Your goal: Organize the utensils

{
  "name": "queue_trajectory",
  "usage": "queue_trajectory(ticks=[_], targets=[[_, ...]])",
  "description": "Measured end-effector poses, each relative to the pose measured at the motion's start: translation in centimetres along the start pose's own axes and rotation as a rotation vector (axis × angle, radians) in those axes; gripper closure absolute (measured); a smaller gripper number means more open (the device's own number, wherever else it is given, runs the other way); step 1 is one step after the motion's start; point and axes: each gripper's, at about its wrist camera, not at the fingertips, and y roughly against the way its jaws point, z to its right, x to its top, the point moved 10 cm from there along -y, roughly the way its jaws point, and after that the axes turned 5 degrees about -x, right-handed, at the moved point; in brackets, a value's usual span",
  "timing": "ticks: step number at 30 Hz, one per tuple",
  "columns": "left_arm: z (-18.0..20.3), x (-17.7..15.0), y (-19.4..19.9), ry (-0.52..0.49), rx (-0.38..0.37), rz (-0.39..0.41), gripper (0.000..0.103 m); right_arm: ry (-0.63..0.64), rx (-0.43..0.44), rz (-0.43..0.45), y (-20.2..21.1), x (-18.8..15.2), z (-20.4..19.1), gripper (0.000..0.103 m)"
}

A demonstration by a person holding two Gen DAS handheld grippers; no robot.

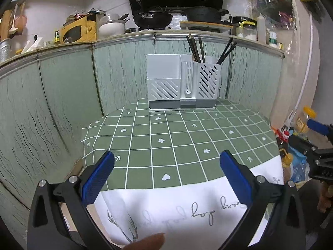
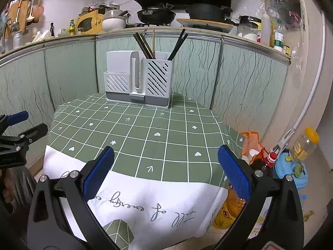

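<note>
Already, through the left wrist view, dark chopsticks (image 1: 199, 50) are standing in the right compartment of the white utensil holder (image 1: 182, 83) at the tablecloth's (image 1: 166, 141) far edge; the left gripper (image 1: 166, 177) is hovering low, spread wide, gripping nothing. Likewise, from the right wrist view, the right gripper (image 2: 165, 175) is hovering level, wide and bare, so any further approach is best kept slow and square to the holder.

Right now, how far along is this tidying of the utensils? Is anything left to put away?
It looks finished, or nearly. The dark chopsticks already stand in the right compartment of the white utensil holder. Nothing is in hand: the left gripper and right gripper are both open and empty. No loose utensils show on the green checked tablecloth, so nothing visible is left.
</note>
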Motion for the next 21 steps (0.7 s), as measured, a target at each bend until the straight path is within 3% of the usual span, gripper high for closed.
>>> queue_trajectory(ticks=[21], targets=[[-0.33,-0.34,0.56,0.014,0.046,-0.019,0.005,-0.018,0.007,0.016,0.7,0.41,0.41,0.007]])
